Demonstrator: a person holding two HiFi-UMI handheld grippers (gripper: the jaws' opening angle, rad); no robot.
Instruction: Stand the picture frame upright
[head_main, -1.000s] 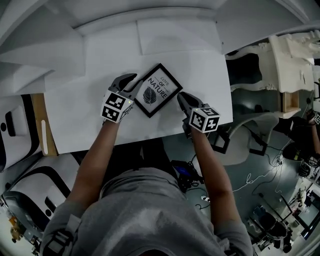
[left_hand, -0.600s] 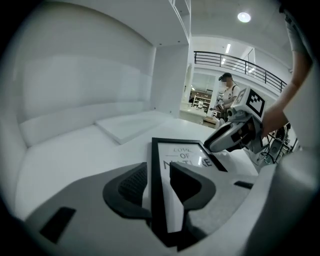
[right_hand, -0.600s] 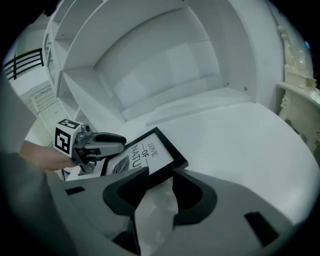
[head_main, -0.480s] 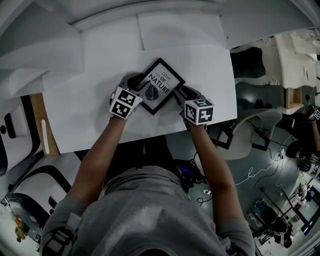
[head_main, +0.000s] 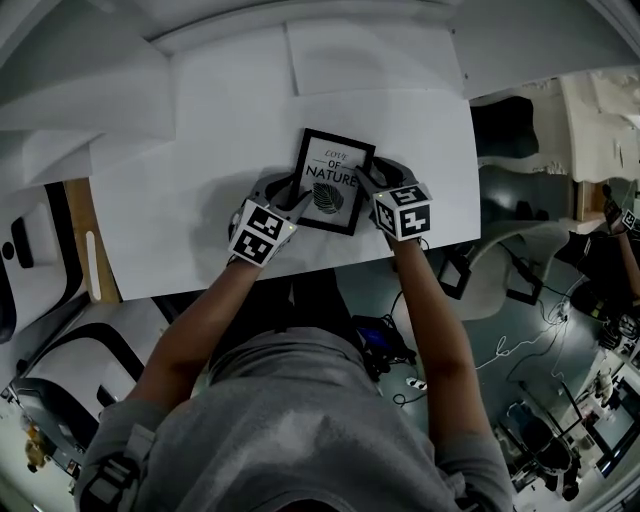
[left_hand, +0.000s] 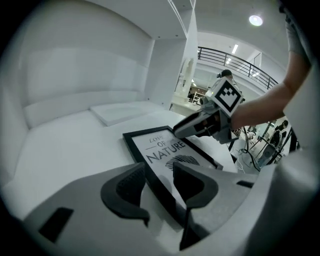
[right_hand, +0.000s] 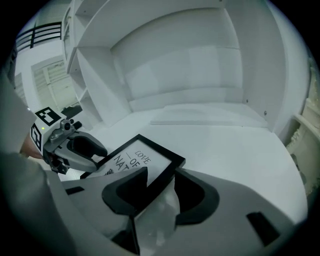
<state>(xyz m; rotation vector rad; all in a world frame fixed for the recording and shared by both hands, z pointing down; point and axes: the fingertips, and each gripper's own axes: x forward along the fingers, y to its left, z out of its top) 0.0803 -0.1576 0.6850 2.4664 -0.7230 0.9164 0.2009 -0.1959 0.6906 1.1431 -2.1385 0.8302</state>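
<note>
1. A black rectangular picture frame (head_main: 333, 182) with a white "Love of Nature" leaf print sits face up on the white tabletop (head_main: 190, 200), between the two tools.
2. The left gripper (head_main: 288, 198) is at the frame's left edge. Its jaws are spreading, and the black border runs through the gap between them without the pads pressing on it.
3. The right gripper (head_main: 368, 182) is at the opposite edge, near the far corner. Its jaws are also widening, with the frame's rim in the gap.
4. I cannot tell whether the frame lies fully flat or slightly tipped.
</note>
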